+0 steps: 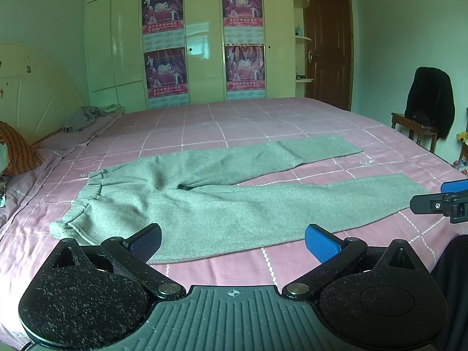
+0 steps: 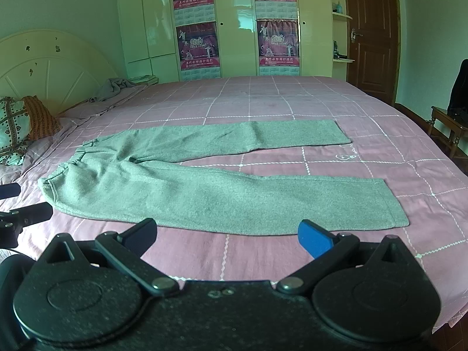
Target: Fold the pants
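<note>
I see the pants (image 1: 222, 201) spread flat on the bed (image 1: 292, 117), legs apart. My left hand-held gripper (image 1: 234, 241) and right hand-held gripper (image 2: 228, 235) hover just short of the pants, both wide open, holding nothing.

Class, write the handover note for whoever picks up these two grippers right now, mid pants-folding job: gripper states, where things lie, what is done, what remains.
Left gripper: open, empty, at the near edge of the pants, toward the waistband.
Right gripper: open, empty, at the near leg.
Pants lie flat and unfolded on the pink bedspread, waistband left, legs spread apart to the right.
Done: garment laid out.
Left: every fold; probably bring one leg over the other first.
</note>
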Action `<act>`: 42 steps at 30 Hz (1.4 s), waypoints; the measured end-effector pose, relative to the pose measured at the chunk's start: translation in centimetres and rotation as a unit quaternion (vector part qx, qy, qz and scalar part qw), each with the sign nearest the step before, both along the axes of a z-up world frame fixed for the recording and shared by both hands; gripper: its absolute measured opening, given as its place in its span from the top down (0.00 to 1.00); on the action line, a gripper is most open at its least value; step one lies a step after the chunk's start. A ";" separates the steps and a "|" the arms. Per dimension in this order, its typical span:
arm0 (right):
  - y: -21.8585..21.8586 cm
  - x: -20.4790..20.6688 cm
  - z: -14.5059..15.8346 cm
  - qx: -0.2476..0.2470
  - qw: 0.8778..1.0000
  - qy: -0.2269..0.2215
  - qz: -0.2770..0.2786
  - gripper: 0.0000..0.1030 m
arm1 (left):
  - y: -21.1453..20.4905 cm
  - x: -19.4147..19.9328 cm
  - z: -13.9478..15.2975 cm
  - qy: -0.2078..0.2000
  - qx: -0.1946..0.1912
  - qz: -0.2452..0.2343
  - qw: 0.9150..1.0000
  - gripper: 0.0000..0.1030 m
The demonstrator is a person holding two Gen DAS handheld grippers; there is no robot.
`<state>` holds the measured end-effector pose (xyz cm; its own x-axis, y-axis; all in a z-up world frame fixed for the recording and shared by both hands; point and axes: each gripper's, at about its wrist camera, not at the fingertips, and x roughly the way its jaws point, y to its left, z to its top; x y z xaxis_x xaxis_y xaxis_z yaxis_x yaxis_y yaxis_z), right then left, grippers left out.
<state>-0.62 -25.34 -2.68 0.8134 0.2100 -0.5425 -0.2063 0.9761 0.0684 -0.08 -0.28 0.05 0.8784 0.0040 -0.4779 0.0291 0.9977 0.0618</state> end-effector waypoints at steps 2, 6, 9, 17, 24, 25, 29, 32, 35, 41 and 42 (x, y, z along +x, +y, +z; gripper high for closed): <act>0.1 0.0 -0.1 0.000 1.000 0.000 0.000 0.00 | 0.0 0.0 0.0 0.000 0.001 0.000 1.000 0.00; 0.0 0.0 -0.1 0.000 1.000 0.000 0.000 0.00 | 0.1 0.0 0.0 0.000 0.002 0.001 1.000 0.00; 0.0 0.0 0.0 0.000 1.000 0.001 0.000 0.00 | 0.1 0.0 0.0 -0.001 0.003 0.001 1.000 0.00; 0.3 -0.2 -0.7 -0.001 1.000 0.004 0.002 0.00 | 0.3 0.0 -0.2 0.002 0.004 0.001 1.000 0.00; 0.3 -0.1 -0.7 -0.002 1.000 0.006 0.005 0.00 | 0.3 -0.2 -0.4 0.003 0.006 0.004 1.000 0.00; 0.3 -0.1 -0.7 -0.002 1.000 0.007 0.005 0.00 | 0.3 -0.1 -0.3 0.003 0.006 0.005 1.000 0.00; 0.3 -0.2 -0.7 -0.002 1.000 0.006 0.005 0.00 | 0.3 0.0 -0.4 0.005 0.007 0.005 1.000 0.00; 0.3 -0.1 -0.7 -0.002 1.000 0.007 0.004 0.00 | 0.3 0.2 -0.6 0.009 0.008 0.005 1.000 0.00; 0.3 -0.1 -0.8 -0.003 1.000 0.010 0.003 0.00 | 0.5 0.4 -0.9 0.013 0.008 0.006 1.000 0.00; 0.4 0.2 -1.4 -0.006 1.000 0.020 0.006 0.00 | 0.8 0.7 -1.1 0.019 0.007 0.010 1.000 0.00; 0.4 0.2 -1.4 -0.007 1.000 0.022 0.006 0.00 | 0.8 0.8 -1.2 0.020 0.007 0.011 1.000 0.00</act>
<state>-0.45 -24.93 -4.11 0.7867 0.2123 -0.5797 -0.2153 0.9744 0.0647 0.72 0.57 -1.13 0.8583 0.0308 -0.5123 0.0091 0.9971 0.0753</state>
